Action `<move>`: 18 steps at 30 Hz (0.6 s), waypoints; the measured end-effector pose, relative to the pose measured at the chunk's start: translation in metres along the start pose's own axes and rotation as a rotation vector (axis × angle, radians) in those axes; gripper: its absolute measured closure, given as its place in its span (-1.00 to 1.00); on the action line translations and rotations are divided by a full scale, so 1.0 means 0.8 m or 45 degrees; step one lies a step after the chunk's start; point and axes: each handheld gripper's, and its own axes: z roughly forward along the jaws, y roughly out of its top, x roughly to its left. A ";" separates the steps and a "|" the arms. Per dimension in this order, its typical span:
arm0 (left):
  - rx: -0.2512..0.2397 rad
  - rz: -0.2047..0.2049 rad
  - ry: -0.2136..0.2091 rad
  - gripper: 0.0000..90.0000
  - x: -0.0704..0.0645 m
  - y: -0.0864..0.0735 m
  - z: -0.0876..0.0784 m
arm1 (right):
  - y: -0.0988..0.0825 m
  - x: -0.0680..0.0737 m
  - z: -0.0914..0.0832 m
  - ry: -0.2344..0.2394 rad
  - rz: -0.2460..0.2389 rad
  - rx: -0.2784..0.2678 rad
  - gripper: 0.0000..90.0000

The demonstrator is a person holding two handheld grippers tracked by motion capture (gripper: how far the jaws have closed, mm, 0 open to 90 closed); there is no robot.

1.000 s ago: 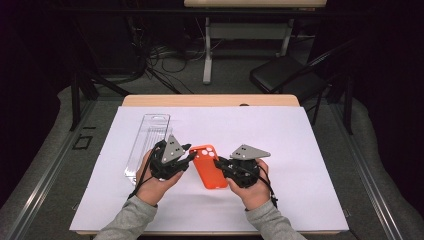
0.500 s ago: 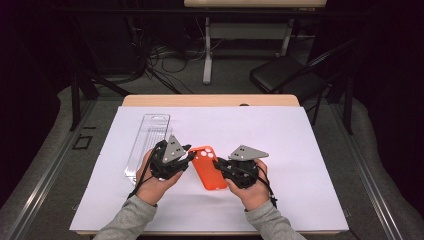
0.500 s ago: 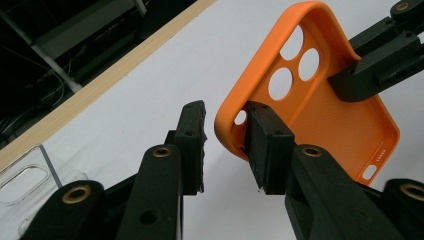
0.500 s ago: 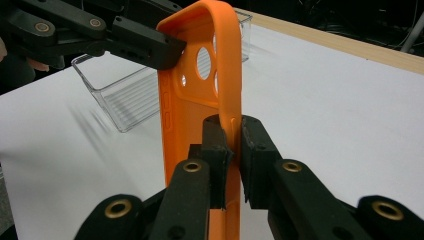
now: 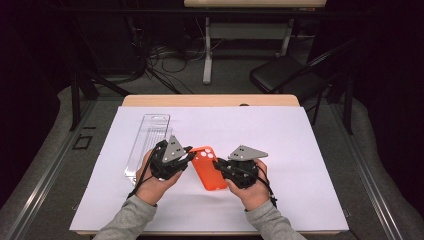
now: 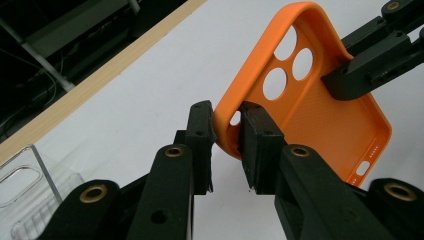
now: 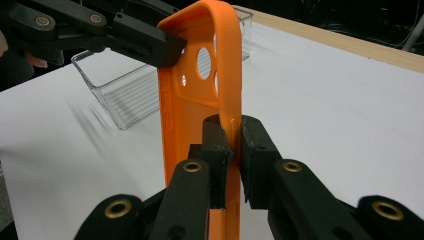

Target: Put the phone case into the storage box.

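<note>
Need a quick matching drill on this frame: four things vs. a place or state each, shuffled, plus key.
Things:
1. orange phone case
2. clear plastic box
3. left gripper
4. right gripper

States:
A. lies left of the hands on the white sheet
B. held between both grippers
C. clamps the case rim by the camera holes
D. clamps the case's long side edge

Pairs: 1-B, 2-A, 3-C, 4-D

The orange phone case is soft and empty, with round camera holes near one end and a small slot at the other. Its open inside shows in the left gripper view. It is held up off the white surface, pinched on two opposite edges.
</note>
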 end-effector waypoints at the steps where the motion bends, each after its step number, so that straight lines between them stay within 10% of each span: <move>1: 0.000 -0.003 -0.004 0.69 0.000 0.000 0.000 | 0.000 0.000 0.000 0.000 0.000 0.001 0.83; 18: 0.013 -0.052 -0.045 0.76 0.006 0.000 -0.003 | 0.000 0.001 0.001 0.002 -0.012 0.014 0.83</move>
